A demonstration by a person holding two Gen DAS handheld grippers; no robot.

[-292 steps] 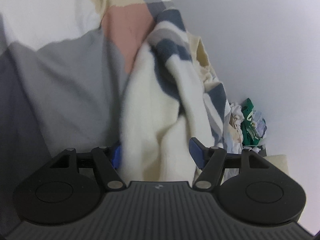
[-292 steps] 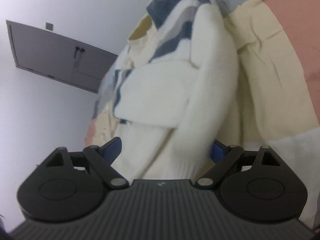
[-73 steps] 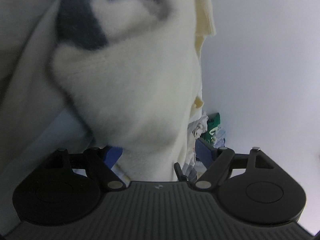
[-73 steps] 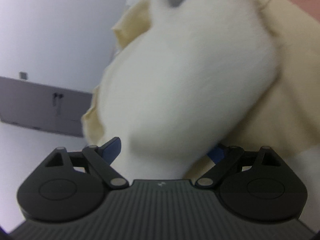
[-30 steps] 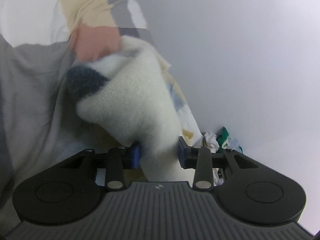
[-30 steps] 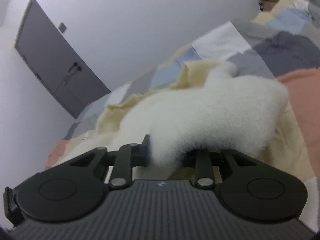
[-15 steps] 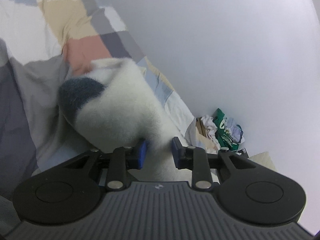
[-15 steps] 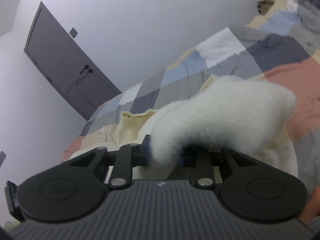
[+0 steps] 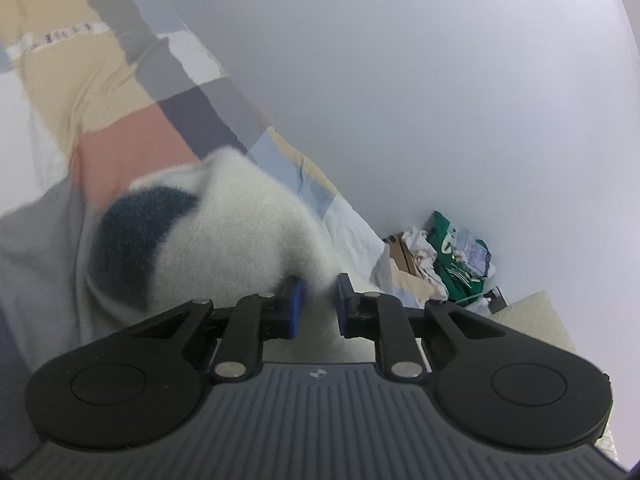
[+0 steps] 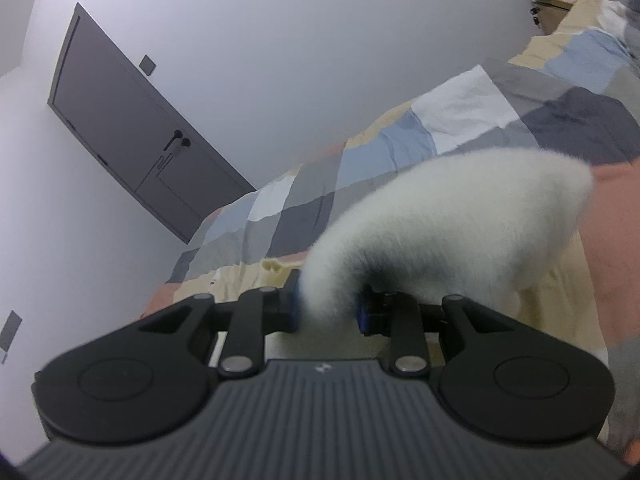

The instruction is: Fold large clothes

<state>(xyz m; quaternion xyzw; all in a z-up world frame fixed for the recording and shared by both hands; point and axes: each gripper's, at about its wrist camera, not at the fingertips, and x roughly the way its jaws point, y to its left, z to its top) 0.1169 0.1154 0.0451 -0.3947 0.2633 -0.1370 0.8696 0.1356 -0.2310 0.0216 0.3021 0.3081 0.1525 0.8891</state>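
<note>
both tools are clamped on the sweater: left tool (image 9: 318, 304), right tool (image 10: 327, 307). the sweater (image 9: 224, 236) hangs bunched above the bed (image 10: 460, 120). each grip looks shallow; a tug could slip the fluffy knit free and spoil the fold.

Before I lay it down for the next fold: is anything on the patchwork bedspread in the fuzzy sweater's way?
Nothing visible. The left gripper and right gripper both clamp the fuzzy sweater; the patchwork bedspread beyond it shows only a cream garment.
</note>
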